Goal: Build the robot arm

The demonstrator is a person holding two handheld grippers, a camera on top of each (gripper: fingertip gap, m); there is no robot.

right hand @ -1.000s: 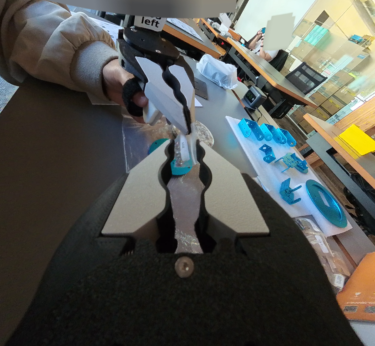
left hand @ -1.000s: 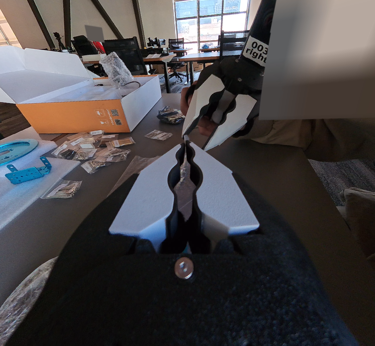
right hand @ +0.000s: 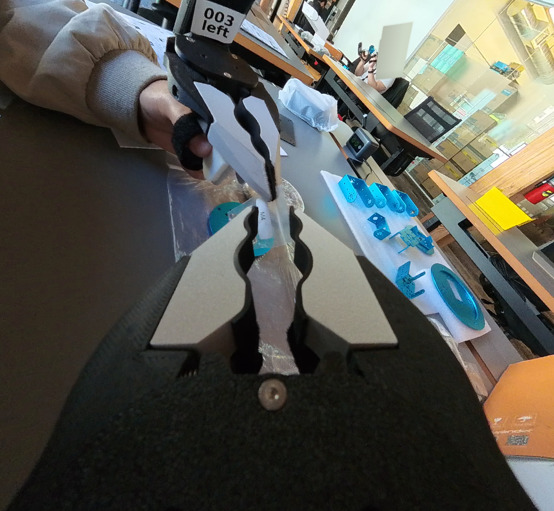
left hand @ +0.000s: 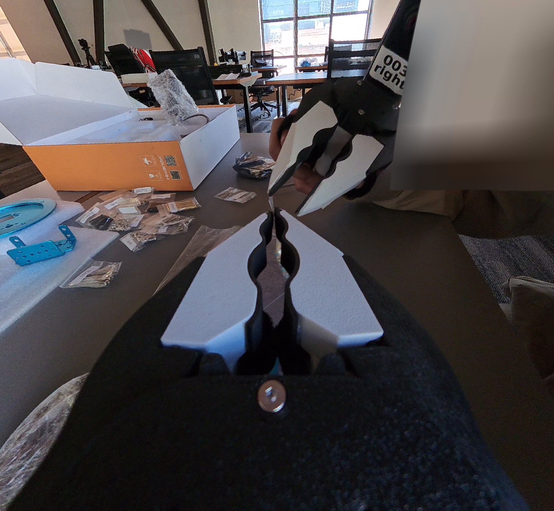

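Note:
My left gripper (left hand: 273,212) is shut on a small clear plastic bag (left hand: 271,203) with a white label, and holds it above the dark table (left hand: 389,271). In the right wrist view the bag (right hand: 266,223) hangs down from the left gripper (right hand: 271,195). My right gripper (right hand: 271,211) is open, with one finger on each side of the bag's lower part. It also shows in the left wrist view (left hand: 284,203), jaws apart, tips right at the left gripper's tips. A blue round part (right hand: 220,219) lies on the table under the bag.
An open orange and white box (left hand: 120,164) stands at the back left. Several small hardware bags (left hand: 135,217) and a clear plastic sheet (left hand: 204,244) lie before it. Blue metal brackets (right hand: 389,205) and a blue ring (right hand: 455,298) rest on white foam (right hand: 344,196). A black crumpled bag (left hand: 251,164) lies near the right hand. My left and right fingertips are right by each other.
Both grippers stay tip to tip. The bag between my left fingers now looks narrower, turned more edge-on. The right wrist view has tilted slightly.

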